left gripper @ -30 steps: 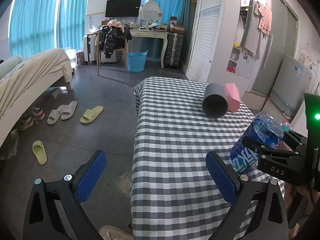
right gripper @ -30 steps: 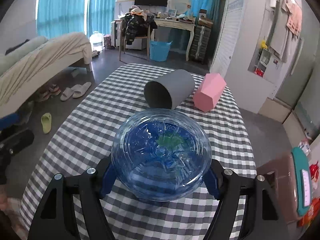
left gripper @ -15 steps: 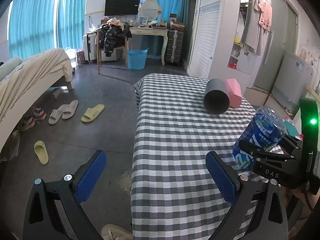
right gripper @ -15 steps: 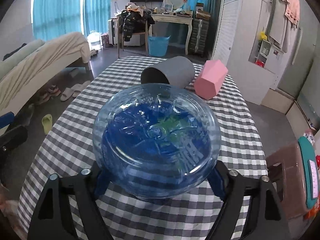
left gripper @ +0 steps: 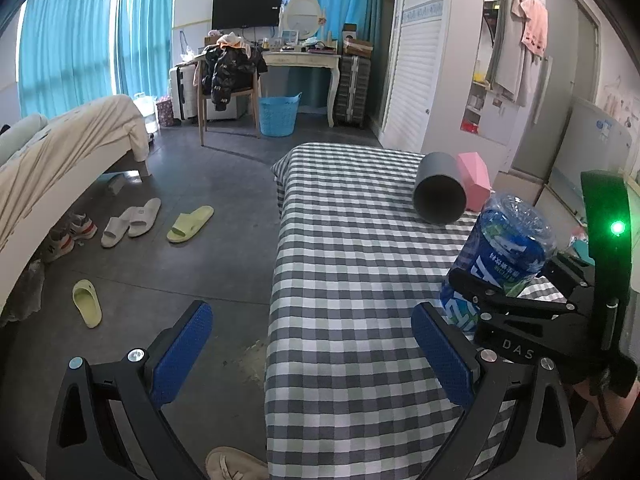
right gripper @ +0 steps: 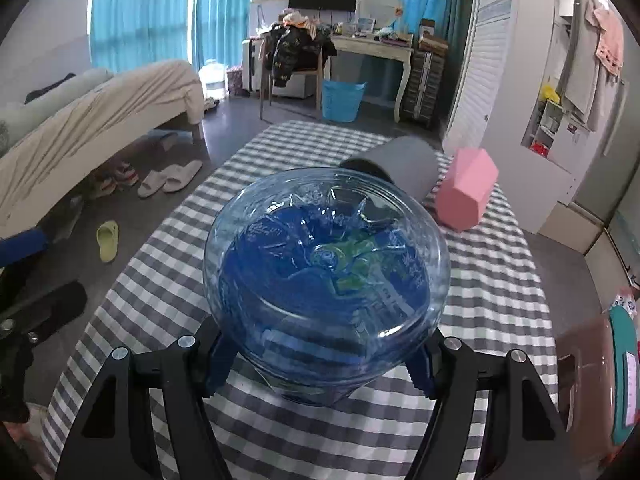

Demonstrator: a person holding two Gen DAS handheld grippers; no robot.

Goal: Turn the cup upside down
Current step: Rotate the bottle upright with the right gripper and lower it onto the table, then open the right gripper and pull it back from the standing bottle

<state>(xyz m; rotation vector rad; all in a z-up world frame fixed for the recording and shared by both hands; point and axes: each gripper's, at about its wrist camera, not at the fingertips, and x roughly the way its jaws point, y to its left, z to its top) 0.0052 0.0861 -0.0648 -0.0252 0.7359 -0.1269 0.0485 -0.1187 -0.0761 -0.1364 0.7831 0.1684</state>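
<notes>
A clear blue plastic water bottle (right gripper: pixel 326 280) with a blue label fills the right wrist view, its base turned toward the camera. My right gripper (right gripper: pixel 320 364) is shut on its sides. In the left wrist view the bottle (left gripper: pixel 506 252) leans base-up above the checked table's (left gripper: pixel 340 280) right side, held by the right gripper (left gripper: pixel 516 300). A grey cup (left gripper: pixel 439 194) lies on its side further back, mouth toward me, touching a pink faceted cup (left gripper: pixel 476 174) that also lies down. My left gripper (left gripper: pixel 312 356) is open over the table's near left edge, holding nothing.
The grey cup (right gripper: pixel 400 160) and pink cup (right gripper: pixel 466 190) lie just behind the bottle. A brown box with a teal device (right gripper: pixel 616 364) stands off the table's right side. A bed (left gripper: pixel 60 152), slippers (left gripper: pixel 188 224) and a blue basket (left gripper: pixel 278 116) occupy the floor to the left.
The bottle has risen in the right gripper and its base now looms larger in the right wrist view, partly hiding the grey cup. The left gripper has stayed open and almost still.
</notes>
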